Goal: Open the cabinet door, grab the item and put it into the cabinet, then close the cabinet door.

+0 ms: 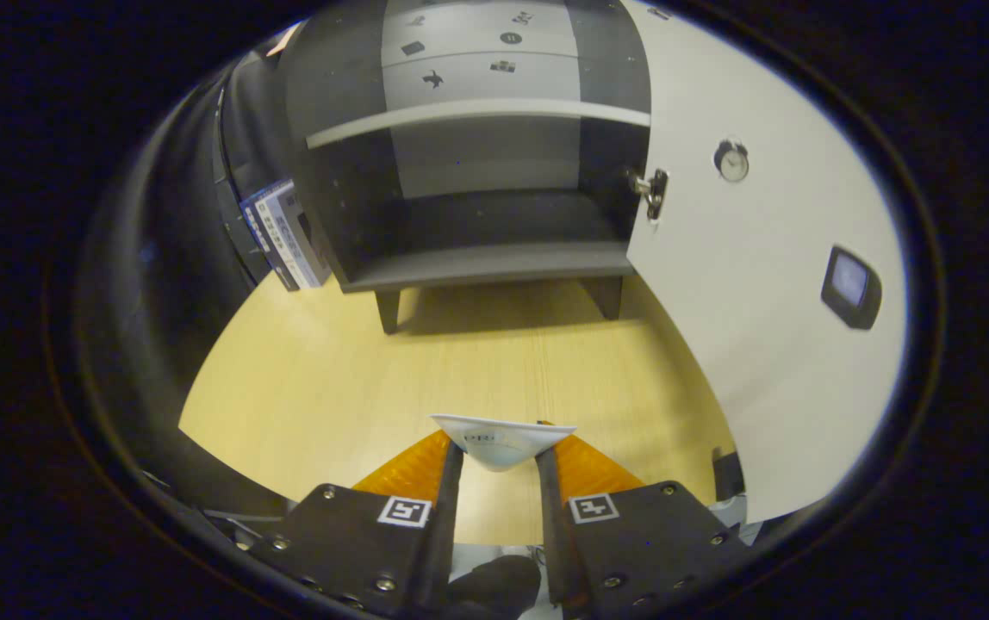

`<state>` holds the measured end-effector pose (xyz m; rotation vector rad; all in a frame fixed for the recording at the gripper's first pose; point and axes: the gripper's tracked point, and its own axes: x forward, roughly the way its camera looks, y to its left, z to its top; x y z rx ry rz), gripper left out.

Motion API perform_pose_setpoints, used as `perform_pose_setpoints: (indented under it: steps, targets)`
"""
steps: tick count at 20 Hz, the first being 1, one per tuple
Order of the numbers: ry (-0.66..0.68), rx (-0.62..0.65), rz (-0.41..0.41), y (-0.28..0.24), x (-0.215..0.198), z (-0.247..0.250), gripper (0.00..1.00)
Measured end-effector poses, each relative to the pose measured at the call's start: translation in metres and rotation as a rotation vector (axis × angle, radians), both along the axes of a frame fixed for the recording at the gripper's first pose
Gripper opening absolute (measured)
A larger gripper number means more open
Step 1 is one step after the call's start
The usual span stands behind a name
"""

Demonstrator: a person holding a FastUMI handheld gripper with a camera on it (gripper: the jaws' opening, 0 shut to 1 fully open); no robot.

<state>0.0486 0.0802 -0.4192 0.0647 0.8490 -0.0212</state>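
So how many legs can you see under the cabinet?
2. One leg stands under the cabinet's front left corner, the other leg under the front right, beside the open door. Back legs may be hidden. The gripper grips a white item.

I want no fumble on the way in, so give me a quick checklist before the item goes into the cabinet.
1. Cabinet door swung open: ok.
2. White item held between the gripper fingers: ok.
3. Lower compartment free of things: ok.
4. Tabletop between fingers and cabinet free: ok.
5. Grip firm enough: cannot tell.
6. Item fits under the shelf: cannot tell.
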Motion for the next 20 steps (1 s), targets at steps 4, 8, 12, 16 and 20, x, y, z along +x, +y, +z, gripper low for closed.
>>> perform_pose_setpoints:
  steps: [4, 8, 12, 16, 20]
  targets:
    - [-0.071, 0.001, 0.04, 0.005, 0.043, 0.07, 0.44]
    - [-0.16, -0.016, 0.077, 0.008, 0.092, 0.142, 0.44]
    - [-0.237, -0.004, 0.09, 0.012, 0.142, 0.195, 0.43]
    - [-0.245, 0.003, 0.099, 0.014, 0.182, 0.219, 0.44]
    - [-0.228, -0.015, 0.106, 0.016, 0.221, 0.224, 0.43]
